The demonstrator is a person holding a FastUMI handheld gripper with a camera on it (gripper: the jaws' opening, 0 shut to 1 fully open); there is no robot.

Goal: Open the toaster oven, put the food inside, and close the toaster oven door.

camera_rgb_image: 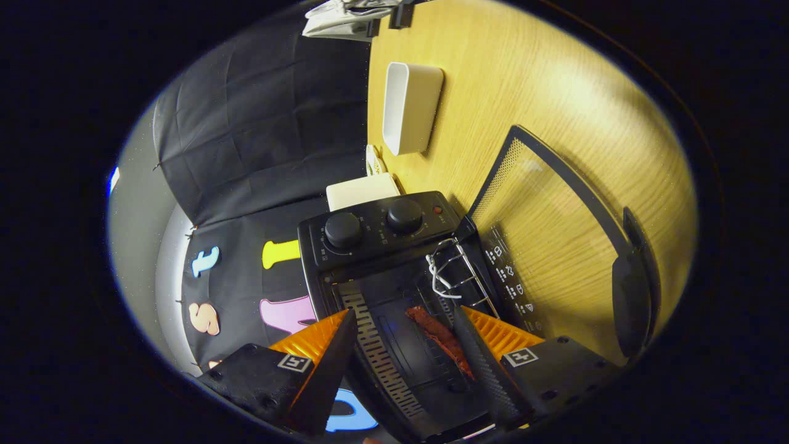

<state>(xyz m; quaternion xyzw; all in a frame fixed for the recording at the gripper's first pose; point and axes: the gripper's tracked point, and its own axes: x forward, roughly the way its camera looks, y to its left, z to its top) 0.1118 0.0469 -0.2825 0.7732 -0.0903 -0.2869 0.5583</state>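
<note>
Two fingers (404, 320) stood spread apart with nothing pressed between them, pointing into the open toaster oven (394, 290). The oven sat on a pale wooden worktop (555, 92) — its glass door (548, 228) was swung fully open and lay flat over the wood, the dark handle (635, 290) at its far edge. Inside the black chamber a strip of reddish-brown food (441, 338) lay on the tray, in the gap between the fingers and close to one of them; whether that finger touched it could not be told. A wire rack (459, 274) with a white wire piece on it showed just beyond the food, at the door hinge side. Past it, the control panel carried two round black knobs (373, 223) side by side. Farther off on the worktop a white rectangular tub (410, 108) stood well apart from the oven — and a smaller white box (360, 190) sat just behind the panel, against the dark cloth wall.
</note>
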